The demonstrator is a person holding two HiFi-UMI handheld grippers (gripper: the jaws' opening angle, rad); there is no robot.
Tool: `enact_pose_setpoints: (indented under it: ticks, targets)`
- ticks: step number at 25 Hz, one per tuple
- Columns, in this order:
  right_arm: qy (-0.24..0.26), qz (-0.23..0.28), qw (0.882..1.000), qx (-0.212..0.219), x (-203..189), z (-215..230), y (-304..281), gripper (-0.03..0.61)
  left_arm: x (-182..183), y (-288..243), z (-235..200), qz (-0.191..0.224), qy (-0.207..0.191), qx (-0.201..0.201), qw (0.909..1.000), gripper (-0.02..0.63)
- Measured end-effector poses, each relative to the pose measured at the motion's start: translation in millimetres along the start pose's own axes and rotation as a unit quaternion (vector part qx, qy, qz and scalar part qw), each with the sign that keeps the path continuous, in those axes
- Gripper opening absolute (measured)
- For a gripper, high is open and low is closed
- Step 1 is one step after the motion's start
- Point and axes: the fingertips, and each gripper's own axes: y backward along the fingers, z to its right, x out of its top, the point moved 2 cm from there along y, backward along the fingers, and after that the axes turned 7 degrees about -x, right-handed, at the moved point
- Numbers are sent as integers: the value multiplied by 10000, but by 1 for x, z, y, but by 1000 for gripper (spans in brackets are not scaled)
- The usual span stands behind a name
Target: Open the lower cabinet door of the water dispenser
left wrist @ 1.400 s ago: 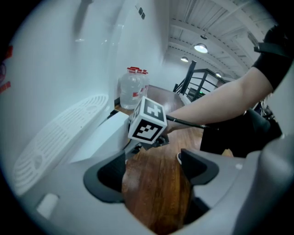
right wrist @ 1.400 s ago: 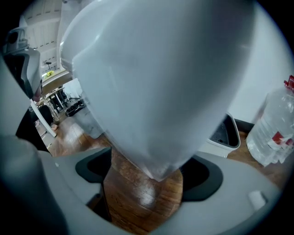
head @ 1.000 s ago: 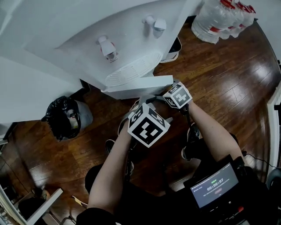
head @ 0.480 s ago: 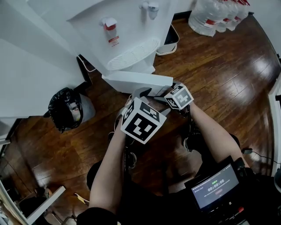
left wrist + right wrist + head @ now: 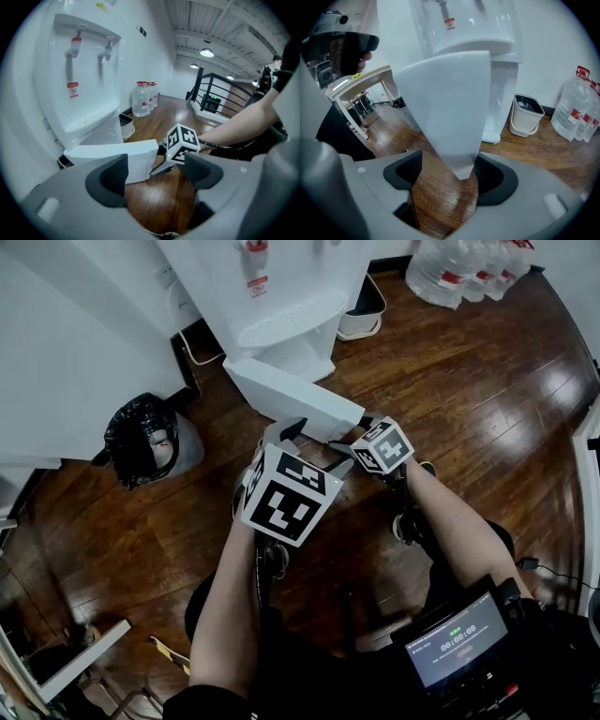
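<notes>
- The left gripper hung nearest the person, pointing down at the wooden floor. Its fingers stood well apart and held nothing.
- The right gripper sat just beside it, at the free edge of the lower cabinet door. Its fingers had just been closing, but they were only part-way in. The door's lower corner stood between them, close against the right one, and a clear gap showed to the left one, so it had no firm hold.
- The door, a white panel, stood swung well out from the foot of the water dispenser, with its free end towards the person.
- The opening swing looked to be the step in hand, and most of it seemed done.
- If the door was to go wider, the next move probably called for the right fingers to pinch that edge squarely. The pull would then follow the hinge's arc rather than a straight line, so the thin edge did not slip out.
- Beyond the dispenser, a small white bin and a cluster of water bottles stood well clear of the door's path.
</notes>
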Motion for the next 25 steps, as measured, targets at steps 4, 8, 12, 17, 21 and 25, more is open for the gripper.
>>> enact_pose_setpoints:
  ticks: [4,8,12,17,21,25]
  targets:
    - [304,116,9995,-28,1,-22,4,309,-31,16,6,-152,136,177,9996,394]
    - [351,257,9991,-11,1,-38,8,255,-62,36,0,-297,395,445,9978,394]
    - [514,330,9981,80,-6,-56,10,252,-61,60,-17,167,771,919,9926,394]
    - [629,387,9971,199,-8,-75,12,244,-58,67,-14,448,1012,812,9905,384]
    - [715,353,9959,439,-7,-97,10,210,-54,82,-33,1152,1642,915,9754,297]
    - [898,332,9926,746,-7,-122,10,198,-37,108,-61,2081,2294,1270,9423,291]
